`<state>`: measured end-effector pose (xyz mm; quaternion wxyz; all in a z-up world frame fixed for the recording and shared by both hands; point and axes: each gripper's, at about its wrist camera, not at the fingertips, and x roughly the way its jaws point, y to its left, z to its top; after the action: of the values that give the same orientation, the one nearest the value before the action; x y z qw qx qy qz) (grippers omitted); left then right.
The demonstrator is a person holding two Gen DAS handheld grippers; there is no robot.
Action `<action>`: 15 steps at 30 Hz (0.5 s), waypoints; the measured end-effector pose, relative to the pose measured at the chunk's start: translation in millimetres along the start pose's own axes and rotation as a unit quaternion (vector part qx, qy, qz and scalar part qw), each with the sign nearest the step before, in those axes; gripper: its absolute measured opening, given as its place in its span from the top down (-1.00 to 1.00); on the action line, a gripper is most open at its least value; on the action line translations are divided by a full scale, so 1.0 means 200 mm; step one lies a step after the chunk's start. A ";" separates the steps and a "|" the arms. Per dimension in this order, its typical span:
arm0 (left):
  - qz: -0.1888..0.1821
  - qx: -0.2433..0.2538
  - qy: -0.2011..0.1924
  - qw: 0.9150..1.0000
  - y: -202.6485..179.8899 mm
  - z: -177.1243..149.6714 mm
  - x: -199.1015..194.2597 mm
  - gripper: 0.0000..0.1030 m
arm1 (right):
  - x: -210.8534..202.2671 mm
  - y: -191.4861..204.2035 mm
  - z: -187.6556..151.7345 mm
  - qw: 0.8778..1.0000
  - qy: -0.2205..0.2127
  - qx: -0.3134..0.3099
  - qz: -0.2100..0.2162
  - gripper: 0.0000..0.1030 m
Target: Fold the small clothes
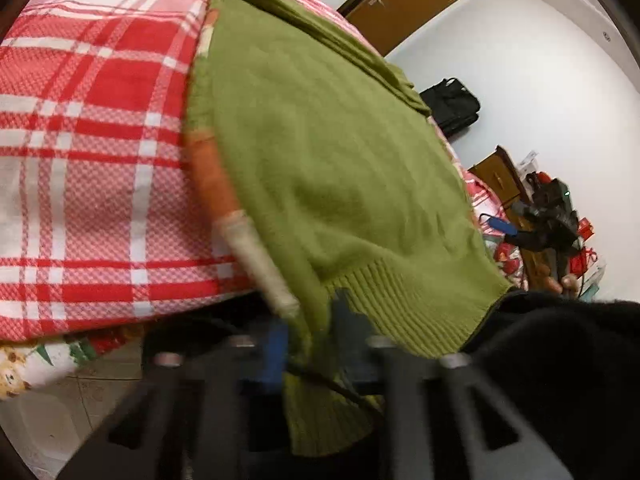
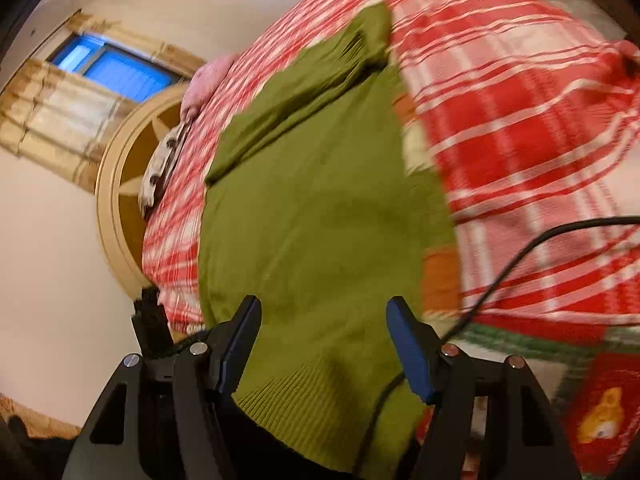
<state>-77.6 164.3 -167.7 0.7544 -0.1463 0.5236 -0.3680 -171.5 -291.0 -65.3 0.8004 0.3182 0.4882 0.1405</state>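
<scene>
The green knit sweater (image 1: 332, 184) lies spread on the bed, its ribbed hem (image 2: 320, 396) hanging over the bed's near edge and one sleeve (image 2: 296, 92) folded across the upper body toward the far end. It looks soft and fairly thick — a limp knit that will drape and stretch rather than hold a crease, light enough to lift by two corners but likely to sag in the middle. The ribbed hem is the firmest part and the best place to take hold, one corner each side. A striped band of orange and cream (image 1: 224, 184) runs along one long edge.

The left gripper (image 1: 308, 344) has its blue pads nearly pressed together on the hem's corner at the bed's near edge — cloth sits between them, so it appears pinched. The right gripper (image 2: 324, 340) stands spread, jaws on either side of the hem and clear of the cloth, holding nothing; a black cable (image 2: 500, 264) trails past it.

Beneath is a red-and-white plaid bedspread (image 1: 88, 152), which may drag along if the sweater is pulled rather than lifted.
</scene>
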 end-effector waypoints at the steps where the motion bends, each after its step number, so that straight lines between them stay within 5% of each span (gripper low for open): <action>1: 0.004 0.002 -0.003 1.000 -0.01 0.00 0.00 0.69 | -0.04 -0.02 0.01 1.000 -0.011 0.001 -0.006 -0.28; 8: -0.053 0.024 -0.096 0.994 -0.22 0.14 -0.15 0.73 | -0.11 -0.09 0.07 0.999 -0.035 0.011 -0.012 -0.28; 15: -0.056 0.042 -0.148 0.987 -0.46 0.43 -0.25 0.75 | -0.07 -0.11 0.07 0.999 -0.028 0.018 -0.034 -0.28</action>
<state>-45.7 123.1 -42.3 0.8071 -0.1964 0.3813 -0.4056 -168.8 -319.9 -65.4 0.8123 0.3198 0.4782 0.0957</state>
